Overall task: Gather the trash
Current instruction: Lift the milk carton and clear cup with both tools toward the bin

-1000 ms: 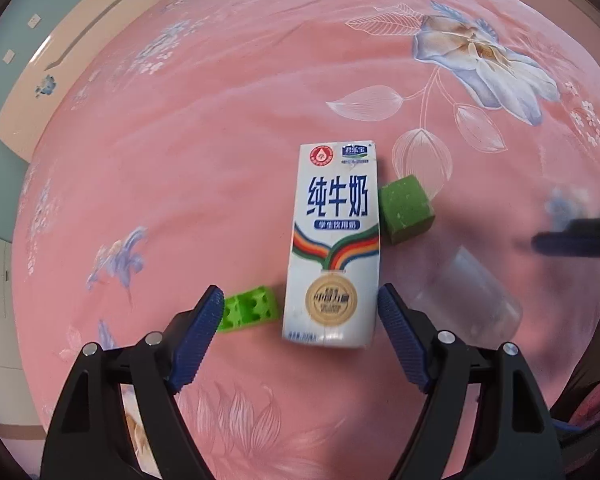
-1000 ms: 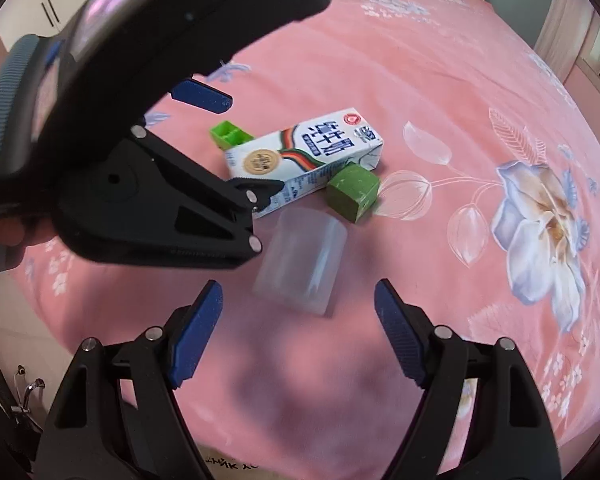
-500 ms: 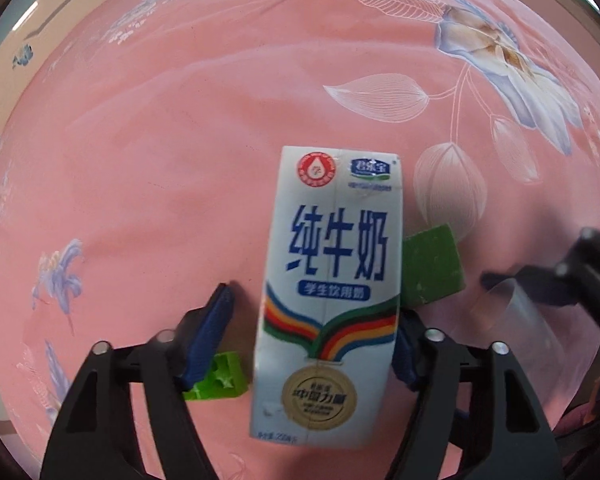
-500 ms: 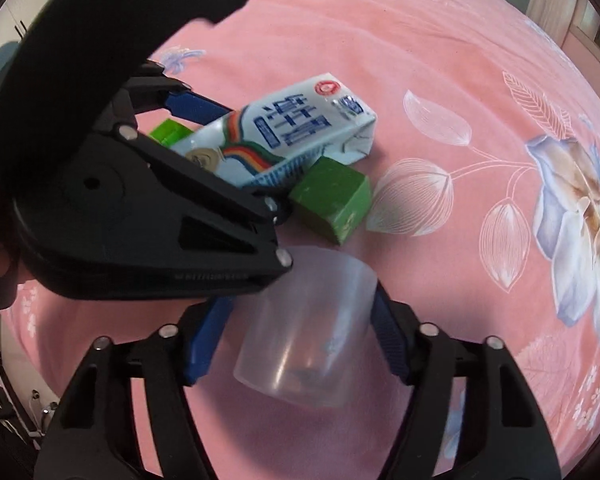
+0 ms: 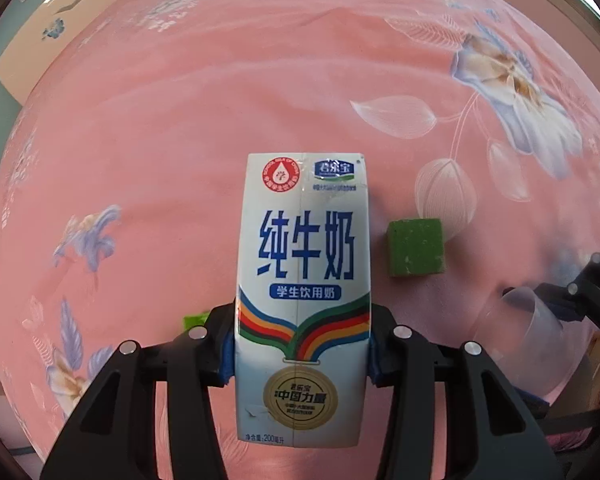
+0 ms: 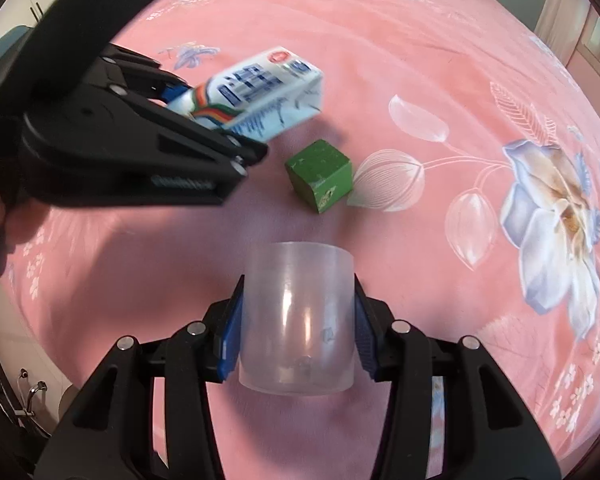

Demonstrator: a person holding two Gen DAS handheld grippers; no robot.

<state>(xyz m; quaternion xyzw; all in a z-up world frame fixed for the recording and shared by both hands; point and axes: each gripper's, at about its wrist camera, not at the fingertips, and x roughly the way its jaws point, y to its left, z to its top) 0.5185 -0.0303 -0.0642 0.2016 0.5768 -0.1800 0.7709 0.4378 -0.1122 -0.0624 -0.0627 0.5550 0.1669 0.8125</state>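
A: Above the bed point(image 5: 180, 128), what did the left gripper point(image 5: 300, 354) hold?
B: Its jaws clamped a white carton point(image 5: 302, 288), tilted off the cover.
A: And the right gripper point(image 6: 296, 340)?
B: Jaws squeezed a clear cup point(image 6: 298, 320), near a green cube point(image 6: 320, 174).

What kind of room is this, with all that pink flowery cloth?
Probably a bedroom: the pink floral bedspread covers a wide soft surface like a bed, a cream cupboard stands along the teal wall behind, and a curtained window shows at the side.

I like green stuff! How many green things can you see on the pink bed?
2. A dark green cube lies right of the milk carton. A bright green piece peeks out behind the left gripper, mostly hidden. More may be hidden.
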